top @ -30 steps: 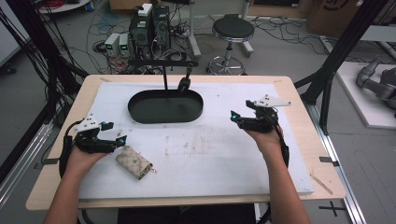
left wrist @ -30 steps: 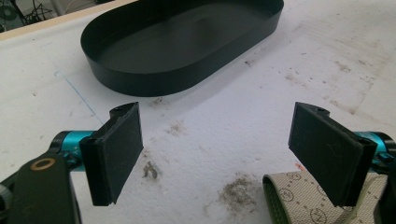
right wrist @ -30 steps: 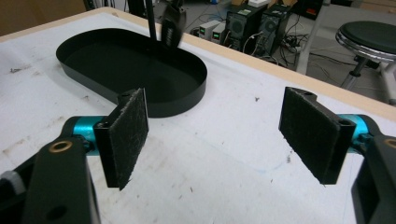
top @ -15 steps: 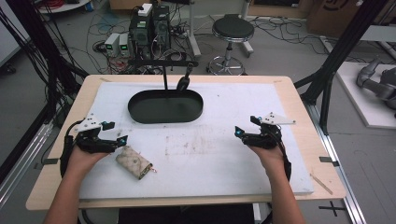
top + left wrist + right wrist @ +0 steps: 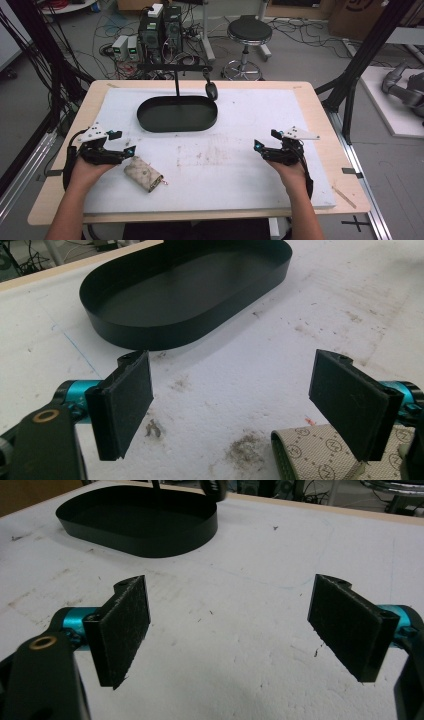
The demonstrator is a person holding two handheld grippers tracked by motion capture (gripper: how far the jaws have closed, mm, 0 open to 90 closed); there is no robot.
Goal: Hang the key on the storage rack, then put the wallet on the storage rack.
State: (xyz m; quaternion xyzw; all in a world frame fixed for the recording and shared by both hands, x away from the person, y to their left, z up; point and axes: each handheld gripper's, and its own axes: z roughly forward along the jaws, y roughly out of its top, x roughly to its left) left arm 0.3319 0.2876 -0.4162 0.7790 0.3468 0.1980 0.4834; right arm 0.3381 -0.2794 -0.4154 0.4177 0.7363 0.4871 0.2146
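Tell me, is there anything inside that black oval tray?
Nothing visible: the black oval tray shows a bare dark floor in the high view and both gripper views. The left gripper view cuts off its left end, and its near wall hides a thin strip of floor.

The person's two arms come in from the bottom. The left hand [image 5: 85, 170] holds the left gripper [image 5: 122, 144], and its jaws are wide apart. The right hand [image 5: 289, 169] holds the right gripper [image 5: 265, 140], with its jaws wide apart too.
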